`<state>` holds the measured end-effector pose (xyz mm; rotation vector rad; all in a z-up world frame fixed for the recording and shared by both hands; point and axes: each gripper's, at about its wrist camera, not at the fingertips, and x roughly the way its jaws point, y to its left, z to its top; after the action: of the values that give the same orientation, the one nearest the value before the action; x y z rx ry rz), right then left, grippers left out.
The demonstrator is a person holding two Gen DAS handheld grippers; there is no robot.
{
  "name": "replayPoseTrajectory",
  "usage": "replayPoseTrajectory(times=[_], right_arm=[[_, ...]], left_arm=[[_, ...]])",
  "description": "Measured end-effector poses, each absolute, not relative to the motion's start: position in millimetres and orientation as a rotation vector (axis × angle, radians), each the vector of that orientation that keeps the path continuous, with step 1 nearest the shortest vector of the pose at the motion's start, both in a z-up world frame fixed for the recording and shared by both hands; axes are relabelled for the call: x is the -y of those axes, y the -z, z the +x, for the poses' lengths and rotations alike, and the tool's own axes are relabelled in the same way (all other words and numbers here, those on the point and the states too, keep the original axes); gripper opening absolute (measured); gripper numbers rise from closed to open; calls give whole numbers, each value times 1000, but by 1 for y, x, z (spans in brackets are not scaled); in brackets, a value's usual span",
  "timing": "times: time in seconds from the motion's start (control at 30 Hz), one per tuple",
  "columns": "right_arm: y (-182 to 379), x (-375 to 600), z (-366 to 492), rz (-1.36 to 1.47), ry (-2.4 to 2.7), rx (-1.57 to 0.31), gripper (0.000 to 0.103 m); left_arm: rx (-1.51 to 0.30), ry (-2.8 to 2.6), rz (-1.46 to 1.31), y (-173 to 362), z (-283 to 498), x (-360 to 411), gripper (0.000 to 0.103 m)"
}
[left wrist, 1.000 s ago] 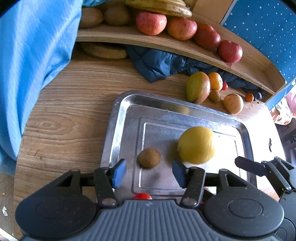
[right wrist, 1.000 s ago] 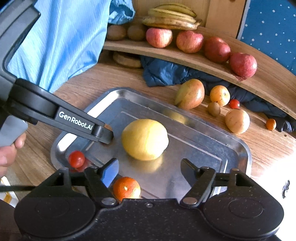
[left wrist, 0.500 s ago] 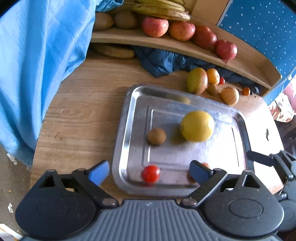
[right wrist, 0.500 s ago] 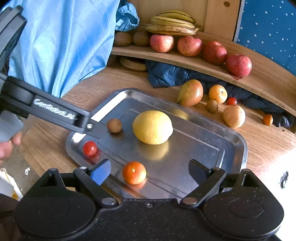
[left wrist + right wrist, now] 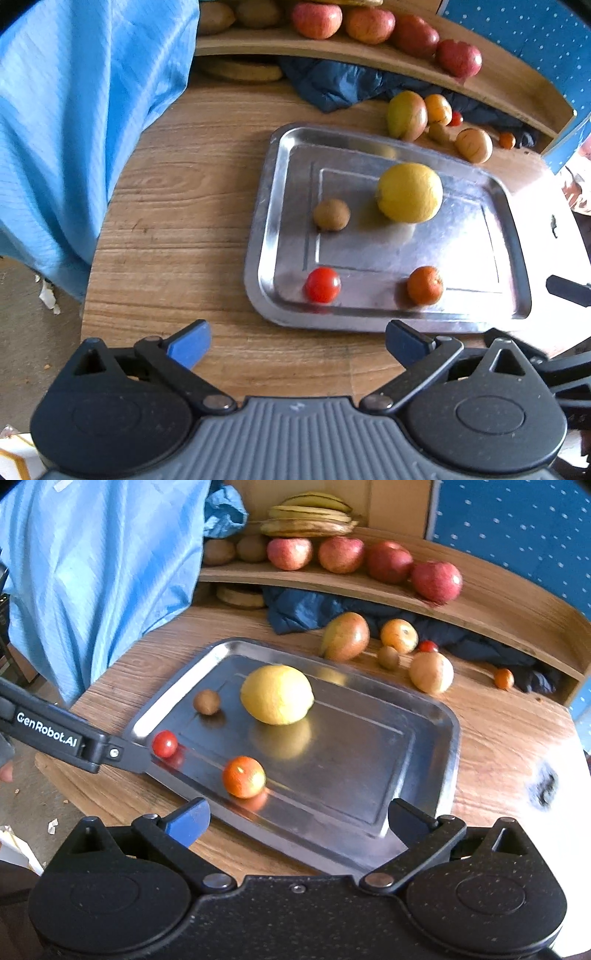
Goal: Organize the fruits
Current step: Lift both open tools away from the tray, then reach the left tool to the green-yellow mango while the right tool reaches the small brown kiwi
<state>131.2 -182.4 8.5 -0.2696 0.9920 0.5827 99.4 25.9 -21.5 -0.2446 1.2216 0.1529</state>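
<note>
While both claws hung over the near side of the bench [image 5: 177,206], the scene read as follows.

Surroundings: a blue cloth [image 5: 74,129] draped at the left; a dark blue cloth [image 5: 306,609] under the shelf [image 5: 498,602]; 4 red apples [image 5: 341,554] and bananas [image 5: 310,517] on the shelf.
Loose fruit: a mango [image 5: 345,635] and 5 smaller fruits lay on the bench just beyond the tray's far rim.
Tray: the steel tray [image 5: 266,229] held 4 fruits, well apart: a lemon [image 5: 409,192], a kiwi [image 5: 331,215], a cherry tomato [image 5: 322,284], a small orange [image 5: 424,285].
Open room: the tray's right half and the bench left of the tray.
Left claw [image 5: 298,343]: opening, nothing between its jaws; the tomato and orange lay just ahead.
Right claw [image 5: 298,818]: opening, empty, over the tray's near rim; the orange lay nearest.
</note>
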Motion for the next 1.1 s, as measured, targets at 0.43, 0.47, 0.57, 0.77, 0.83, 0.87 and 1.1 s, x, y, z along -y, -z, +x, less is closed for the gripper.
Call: replayPoseTrajectory(times=[0.43,0.47,0.57,0.77,0.83,0.87,1.1], right_arm=[[-12,213,132,-237,-475,-1001,102],[-13,214,133,-235,-473,-999,102],[-14,215,135,-231,-469,-993,102],[-13,216,144,-216,-455,-990,102],[-13,216,148,-209,-449,-989,102],[-13,216,150,-205,-444,-987,102],[-13,212,167,-188,-410,-965,102]], left_arm=[[-1205,-174,-168,9,112,-16,102],[-1201,-173,-164,8,114,-16,102],[-1196,-170,-152,6,120,-15,102],[-1186,-165,-140,5,135,-16,102],[-1179,-161,-139,3,141,-17,102],[-1177,-160,-138,2,145,-17,102],[-1162,-149,-140,2,170,-21,102]])
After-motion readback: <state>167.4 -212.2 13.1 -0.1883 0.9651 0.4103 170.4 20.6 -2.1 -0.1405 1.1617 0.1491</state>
